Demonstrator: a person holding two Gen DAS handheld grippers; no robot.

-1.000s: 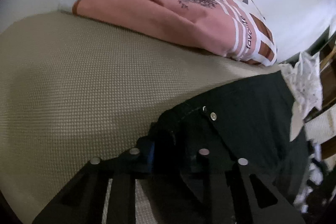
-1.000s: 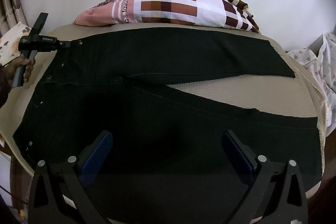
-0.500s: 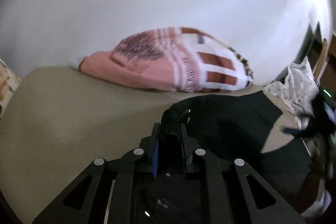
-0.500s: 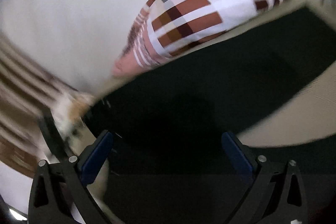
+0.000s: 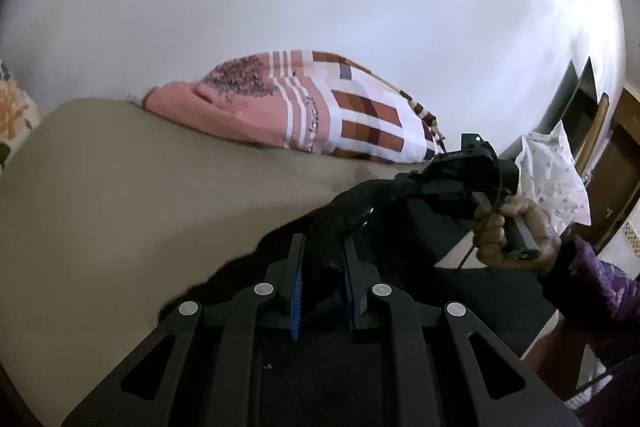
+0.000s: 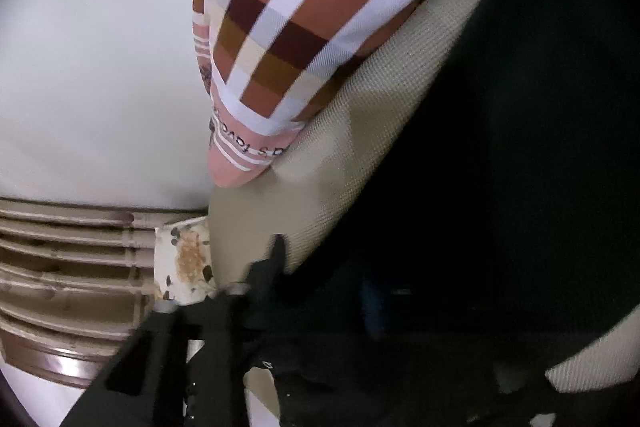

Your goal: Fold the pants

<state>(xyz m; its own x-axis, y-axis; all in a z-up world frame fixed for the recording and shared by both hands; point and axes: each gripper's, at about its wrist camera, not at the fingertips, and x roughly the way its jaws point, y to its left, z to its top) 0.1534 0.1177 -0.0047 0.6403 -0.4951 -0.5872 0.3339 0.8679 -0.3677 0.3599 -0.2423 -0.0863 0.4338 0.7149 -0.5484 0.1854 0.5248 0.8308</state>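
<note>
1. L gripper point(image 5: 322, 281): fingers clamped on a bunched fold of the black pants point(image 5: 400, 227), waistband end. Same pinch as a sec ago, but the cloth is now lifted off the bed and the cam looks higher, more wall in view.
2. R gripper point(image 5: 448, 183) has come into the L wrist view, held by the person's hand point(image 5: 516, 227). It sits at the waistband edge just right of the L one. A sec ago its fingers stood wide apart over the flat pants; now they're closing. Looks like cloth is between them, pads too dark/blurred to confirm a firm pinch.
3. R wrist view: heavily tilted and blurred, own fingers lost in dark fabric point(image 6: 500, 147). Wrist prob rolled on the way in.
4. Pants: were spread flat w/ both legs out; now the waist end is raised, the rest draped on the beige bed point(image 5: 140, 187).
5. Farther back: patterned pillow point(image 5: 320, 107) against the wall, untouched. Floral cloth point(image 5: 552, 167) off the bed's right side.
6. Meaning: two-point hold on the waistband nearly set, so the first fold (one leg over the other, or lengthwise) is about to start. No fold made yet.
</note>
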